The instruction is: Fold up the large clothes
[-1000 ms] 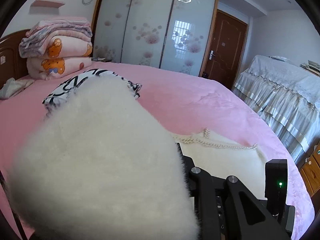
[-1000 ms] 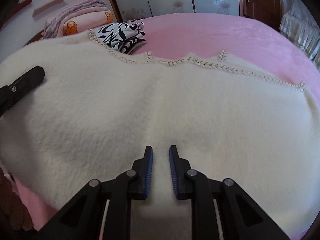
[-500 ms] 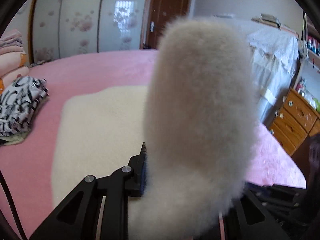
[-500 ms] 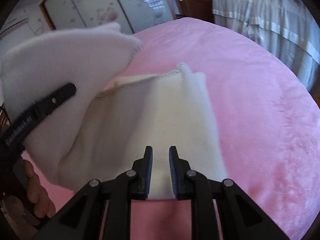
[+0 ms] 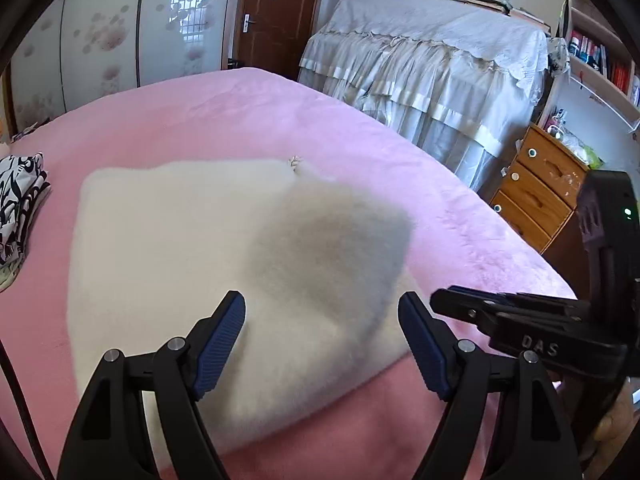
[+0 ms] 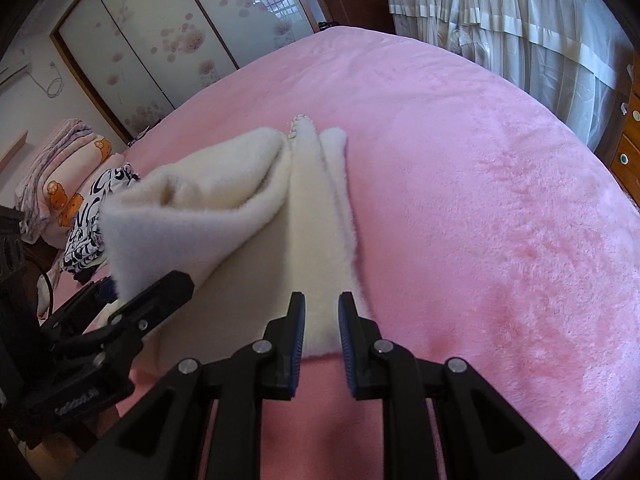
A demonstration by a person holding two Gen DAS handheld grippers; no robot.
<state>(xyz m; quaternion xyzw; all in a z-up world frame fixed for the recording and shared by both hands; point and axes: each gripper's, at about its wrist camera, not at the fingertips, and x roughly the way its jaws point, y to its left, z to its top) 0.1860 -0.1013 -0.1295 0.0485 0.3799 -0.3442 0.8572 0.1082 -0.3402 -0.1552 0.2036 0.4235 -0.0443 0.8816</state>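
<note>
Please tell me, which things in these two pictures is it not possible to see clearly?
- Left wrist view: the top flap of the white garment is blurred, so its edge is unclear.
- Right wrist view: whether the right tool pinches the garment's hem; the tool itself covers the contact.
- Right wrist view: the black-and-white clothes are mostly hidden behind the garment's raised fold.

Left gripper open wide, right gripper nearly closed.
Your left gripper (image 5: 320, 298) points down and forward, and its jaws have just been opening. The white fleece garment (image 5: 180, 220) lies between its fingers, with neither blue pad pressing on it. Your right gripper (image 6: 322, 300) sits just beside it, tilted down, its jaws a narrow gap apart and pinching a ridge of the garment.
</note>
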